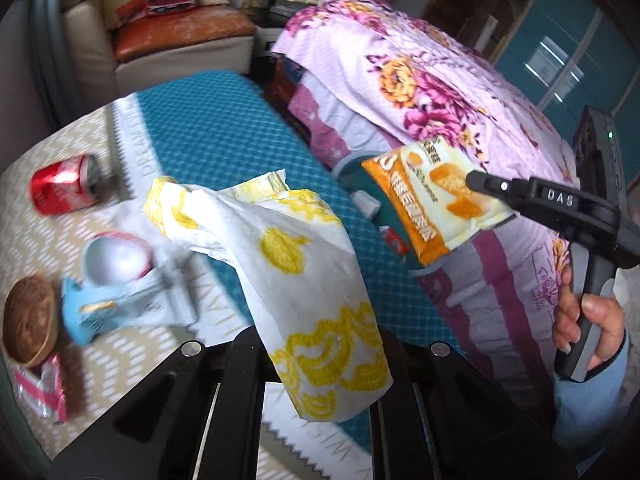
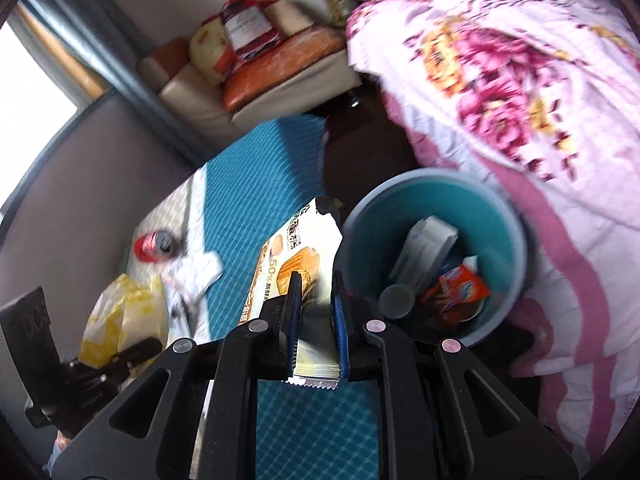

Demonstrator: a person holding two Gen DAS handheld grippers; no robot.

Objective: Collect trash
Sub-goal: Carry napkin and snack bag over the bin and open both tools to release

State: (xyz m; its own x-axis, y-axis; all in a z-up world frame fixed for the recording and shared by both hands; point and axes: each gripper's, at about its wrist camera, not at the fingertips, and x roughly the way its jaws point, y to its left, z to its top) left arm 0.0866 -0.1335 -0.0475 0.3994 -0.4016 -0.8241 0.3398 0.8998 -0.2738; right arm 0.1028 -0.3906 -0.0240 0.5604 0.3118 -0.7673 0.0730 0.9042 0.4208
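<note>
My right gripper (image 2: 316,300) holds the orange-and-white biscuit wrapper (image 2: 296,256) just beside the round teal plastic bin (image 2: 496,208) at 3 o'clock; the crushed red soda can (image 2: 154,245) lies on the mat at 10 o'clock.

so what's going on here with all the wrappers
A person is clearing trash with a hand-held gripper in each hand. The right hand-held gripper is shut on an orange snack wrapper, held beside the teal bin, which already holds some wrappers. The left hand-held gripper holds a white and yellow paper napkin. A red can and other litter are on the mat.
</note>
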